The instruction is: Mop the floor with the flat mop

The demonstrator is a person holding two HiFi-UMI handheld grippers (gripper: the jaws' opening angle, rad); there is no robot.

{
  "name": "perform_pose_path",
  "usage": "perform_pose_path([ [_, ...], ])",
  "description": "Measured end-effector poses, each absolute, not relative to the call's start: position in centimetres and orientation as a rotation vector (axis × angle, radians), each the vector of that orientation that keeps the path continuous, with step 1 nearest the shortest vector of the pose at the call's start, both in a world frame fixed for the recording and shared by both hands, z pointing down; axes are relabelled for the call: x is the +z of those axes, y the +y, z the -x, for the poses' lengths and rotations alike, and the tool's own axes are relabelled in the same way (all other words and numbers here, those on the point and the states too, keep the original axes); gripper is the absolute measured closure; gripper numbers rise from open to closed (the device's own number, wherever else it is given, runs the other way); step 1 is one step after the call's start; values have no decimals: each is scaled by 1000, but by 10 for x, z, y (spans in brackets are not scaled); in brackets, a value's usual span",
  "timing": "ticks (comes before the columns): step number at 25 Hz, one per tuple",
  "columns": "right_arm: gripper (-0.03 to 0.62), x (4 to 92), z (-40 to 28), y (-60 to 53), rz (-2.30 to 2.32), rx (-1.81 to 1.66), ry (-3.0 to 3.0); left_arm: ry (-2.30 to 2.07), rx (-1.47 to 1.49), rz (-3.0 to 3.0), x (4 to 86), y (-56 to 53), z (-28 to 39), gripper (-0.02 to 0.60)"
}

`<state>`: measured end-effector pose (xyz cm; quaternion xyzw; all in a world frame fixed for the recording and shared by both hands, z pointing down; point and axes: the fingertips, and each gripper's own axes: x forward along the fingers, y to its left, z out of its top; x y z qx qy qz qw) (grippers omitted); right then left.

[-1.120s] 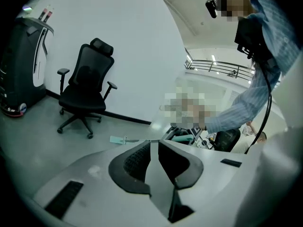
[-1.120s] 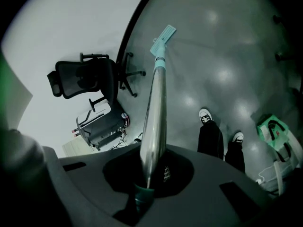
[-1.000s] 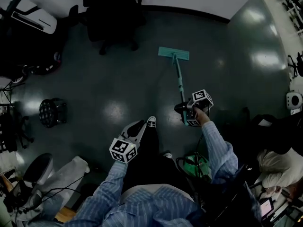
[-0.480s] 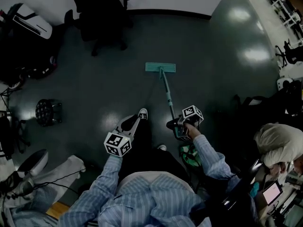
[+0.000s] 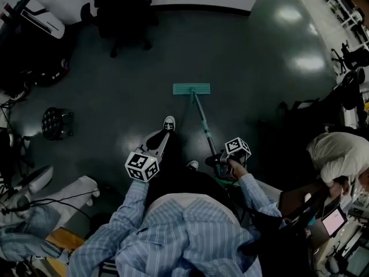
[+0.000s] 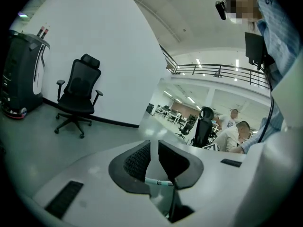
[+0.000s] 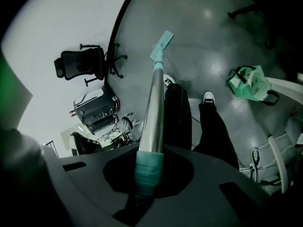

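The flat mop's teal head (image 5: pixel 191 89) lies flat on the dark floor ahead of my feet. Its handle (image 5: pixel 203 123) slants back and right to my right gripper (image 5: pixel 221 160), which is shut on the teal grip. In the right gripper view the metal handle (image 7: pixel 154 112) runs straight out from between the jaws of the right gripper (image 7: pixel 150 163) to the mop head (image 7: pixel 162 44). My left gripper (image 5: pixel 158 141) hangs off to the left above my shoe, away from the mop. The left gripper (image 6: pixel 154 162) holds nothing, and only a thin slit shows between its pads.
A black office chair (image 5: pixel 124 4) stands by the far wall, with a dark machine (image 5: pixel 31 33) at the back left and a round stool (image 5: pixel 55 123) at the left. A green bag (image 7: pixel 248 82) sits by my feet. Another person (image 5: pixel 334 154) sits at the right; cables and gear lie at the lower left.
The mop head has slid back from the far wall toward me, and my right gripper has drawn back with the handle. The left gripper has stayed shut beside my leg.
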<state>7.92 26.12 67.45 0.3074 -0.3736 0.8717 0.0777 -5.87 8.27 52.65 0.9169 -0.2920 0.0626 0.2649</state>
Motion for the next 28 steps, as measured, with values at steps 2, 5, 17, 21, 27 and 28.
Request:
perform_pose_path([
  [2, 566, 668, -80, 286, -908, 2610, -1112, -786, 171, -2472, 526, 97, 58, 527],
  [5, 566, 659, -81, 316, -889, 2613, -1106, -774, 179, -2482, 525, 108, 57, 528],
  [17, 565, 664, -90, 369, -873, 2573, -1108, -747, 189, -2540, 519, 121, 36, 528],
  [21, 565, 662, -87, 368, -856, 2541, -1121, -735, 213, -2542, 521, 121, 30, 528],
  [27, 565, 663, -90, 355, -849, 2482, -1116, -730, 234, -2531, 527, 99, 29, 528],
  [28, 565, 664, -92, 352, -849, 2466, -1114, -730, 235, -2528, 528, 94, 28, 528],
])
